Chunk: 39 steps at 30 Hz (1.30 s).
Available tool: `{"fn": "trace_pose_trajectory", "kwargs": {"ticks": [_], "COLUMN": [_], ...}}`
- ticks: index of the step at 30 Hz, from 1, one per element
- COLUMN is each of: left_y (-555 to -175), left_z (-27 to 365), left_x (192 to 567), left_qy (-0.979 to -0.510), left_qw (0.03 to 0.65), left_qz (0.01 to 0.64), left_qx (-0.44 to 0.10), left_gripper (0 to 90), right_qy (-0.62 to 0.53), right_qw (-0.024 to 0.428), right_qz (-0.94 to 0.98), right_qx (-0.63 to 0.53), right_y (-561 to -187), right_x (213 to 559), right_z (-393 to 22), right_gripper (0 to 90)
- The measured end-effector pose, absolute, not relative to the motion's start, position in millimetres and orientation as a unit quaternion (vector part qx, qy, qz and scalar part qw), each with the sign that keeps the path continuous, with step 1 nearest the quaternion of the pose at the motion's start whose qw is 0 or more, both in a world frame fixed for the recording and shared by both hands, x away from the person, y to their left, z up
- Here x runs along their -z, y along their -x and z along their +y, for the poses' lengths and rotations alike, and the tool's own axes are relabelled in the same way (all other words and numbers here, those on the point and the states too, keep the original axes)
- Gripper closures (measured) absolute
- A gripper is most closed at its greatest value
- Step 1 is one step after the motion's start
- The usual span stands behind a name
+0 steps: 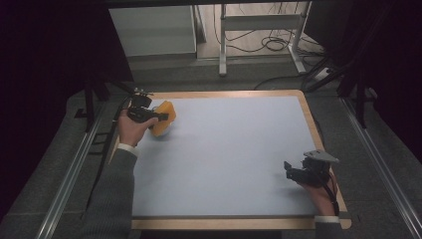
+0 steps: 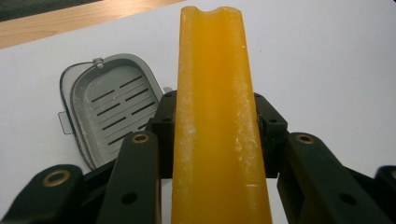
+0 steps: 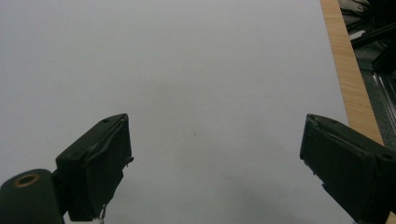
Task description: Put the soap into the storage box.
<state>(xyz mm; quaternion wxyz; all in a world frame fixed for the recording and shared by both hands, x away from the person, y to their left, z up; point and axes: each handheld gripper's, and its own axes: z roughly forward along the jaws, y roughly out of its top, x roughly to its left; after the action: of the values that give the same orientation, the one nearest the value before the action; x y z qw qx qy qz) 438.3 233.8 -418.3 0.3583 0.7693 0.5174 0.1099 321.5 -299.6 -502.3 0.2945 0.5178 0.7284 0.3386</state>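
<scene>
Pale blue matting covers the table (image 1: 234,164), and near its far left corner a yellow soap bar (image 2: 215,116) is clamped edge-on in the left gripper (image 1: 161,116), just above a grey slotted soap dish (image 2: 109,105). Its long axis is run straight out along the jaws, away from the hand; it is best lowered level and flat into that dish before release. Toward the table's near right corner the right gripper (image 3: 215,161) is held wide open and empty.

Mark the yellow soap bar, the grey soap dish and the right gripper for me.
yellow soap bar (image 2: 215,116): left gripper view, middle of its narrow edge between the jaws.
grey soap dish (image 2: 112,105): left gripper view, slotted floor of the tray.
right gripper (image 1: 290,169): high view, midway between its open fingertips.
</scene>
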Motion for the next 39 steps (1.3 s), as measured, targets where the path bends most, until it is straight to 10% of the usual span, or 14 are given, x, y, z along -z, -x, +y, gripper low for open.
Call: {"fn": "trace_pose_trajectory", "kwargs": {"ticks": [39], "left_y": [-492.9], "left_z": [253.3], "left_x": [452.5], "left_qy": [-0.708], "left_qw": [0.343], "left_qz": [0.607], "left_qx": [-0.116], "left_gripper": [61.2], "right_qy": [-0.523], "right_qw": [0.291], "right_qz": [0.729], "right_qx": [-0.332], "right_y": [-323.2], "right_x": [506.6], "right_z": [-302.8], "right_gripper": [9.0]}}
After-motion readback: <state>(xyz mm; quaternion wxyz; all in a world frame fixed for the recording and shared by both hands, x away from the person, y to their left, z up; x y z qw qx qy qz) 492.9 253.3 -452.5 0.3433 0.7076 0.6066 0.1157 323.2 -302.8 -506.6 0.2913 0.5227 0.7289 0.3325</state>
